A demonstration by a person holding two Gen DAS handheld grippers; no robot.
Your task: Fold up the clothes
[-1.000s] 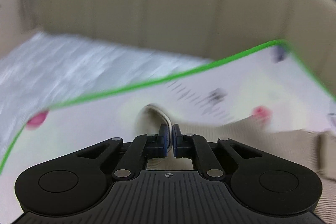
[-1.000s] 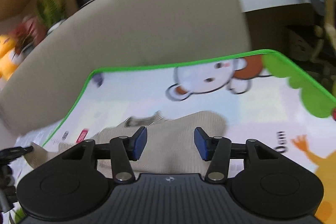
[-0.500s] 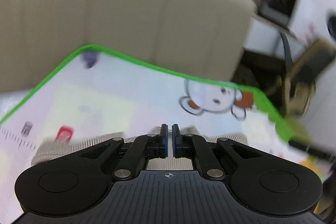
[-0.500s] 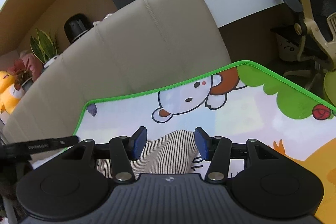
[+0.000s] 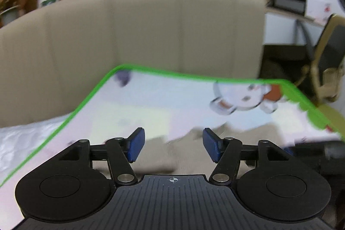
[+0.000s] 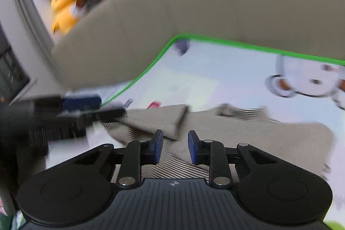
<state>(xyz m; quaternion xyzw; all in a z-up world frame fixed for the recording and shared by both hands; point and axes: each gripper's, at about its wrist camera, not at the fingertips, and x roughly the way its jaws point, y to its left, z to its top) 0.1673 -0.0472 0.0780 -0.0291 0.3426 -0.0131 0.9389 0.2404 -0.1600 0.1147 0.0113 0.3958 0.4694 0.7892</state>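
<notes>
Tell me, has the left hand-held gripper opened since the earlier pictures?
Yes. The left hand-held gripper was shut on the beige garment; now its jaws stand wide apart above it.

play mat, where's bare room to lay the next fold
Bare stretch of play mat between its green edge, the sofa back and the beige garment. Crowded nearer: garment lies under the open right gripper, and the open left gripper hovers beside it.
</notes>
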